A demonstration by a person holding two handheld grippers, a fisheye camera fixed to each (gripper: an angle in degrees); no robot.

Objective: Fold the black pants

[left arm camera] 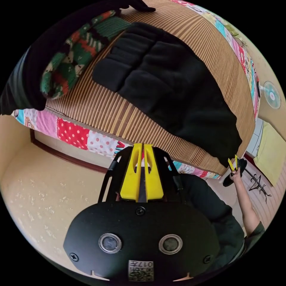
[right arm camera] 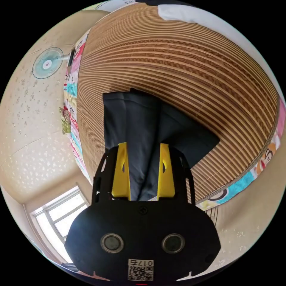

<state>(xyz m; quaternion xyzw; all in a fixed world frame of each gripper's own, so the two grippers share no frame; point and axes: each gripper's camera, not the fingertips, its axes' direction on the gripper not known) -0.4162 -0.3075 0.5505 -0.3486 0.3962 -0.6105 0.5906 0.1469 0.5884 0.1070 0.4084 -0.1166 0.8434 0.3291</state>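
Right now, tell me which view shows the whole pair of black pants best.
Left gripper view: the black pants lie spread across the striped bamboo mat. Right gripper view shows just one end beyond the open right gripper.

The left gripper has its yellow fingers pressed together. The right gripper has its fingers spread wide apart.

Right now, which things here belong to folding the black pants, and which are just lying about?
Belongs to the job:
- black pants, lying on the bamboo mat
- right tool, open over the pants' end
- left tool, shut on nothing

Just lying about:
- green and red knitted garment
- black garment beside it
- fan
- white cloth at the mat's far end
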